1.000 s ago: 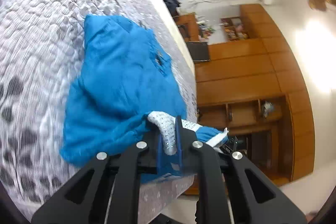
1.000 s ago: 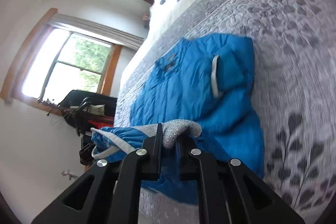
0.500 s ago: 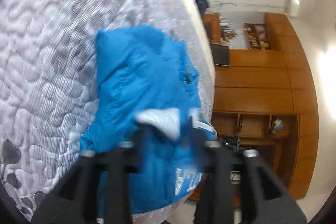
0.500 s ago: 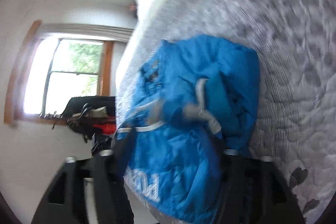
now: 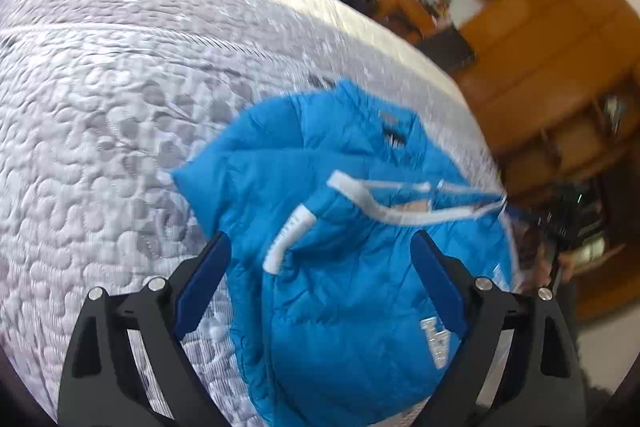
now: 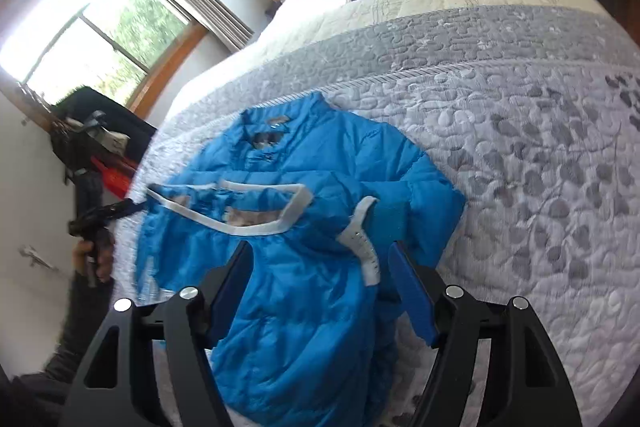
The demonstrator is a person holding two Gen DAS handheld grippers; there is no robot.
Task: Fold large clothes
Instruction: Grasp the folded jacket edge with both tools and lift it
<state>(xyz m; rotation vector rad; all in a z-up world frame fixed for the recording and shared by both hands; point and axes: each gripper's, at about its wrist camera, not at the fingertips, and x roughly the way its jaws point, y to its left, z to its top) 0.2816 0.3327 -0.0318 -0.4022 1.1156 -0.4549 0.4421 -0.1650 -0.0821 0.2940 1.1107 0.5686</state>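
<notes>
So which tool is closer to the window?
Left. The left tool sits by the jacket edge facing the window; the right tool hangs above the jacket's other side, farther away.

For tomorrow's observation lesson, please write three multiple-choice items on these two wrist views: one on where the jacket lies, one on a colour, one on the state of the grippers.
1. Where does the blue jacket lie?
A. On the floor
B. On the quilted bedspread
C. Over a chair

2. What colour is the trim along the jacket's edge?
A. Red
B. Black
C. White

3. In what state are the left gripper and the right gripper?
A. Both open, holding nothing
B. Both shut on the jacket
C. One open, one shut

Answers:
1. B: both views show the jacket spread on the grey patterned bedspread.
2. C: the band along the edge is white against the blue.
3. A: in each view the jaws stand wide apart with no fabric pinched between them.
</notes>
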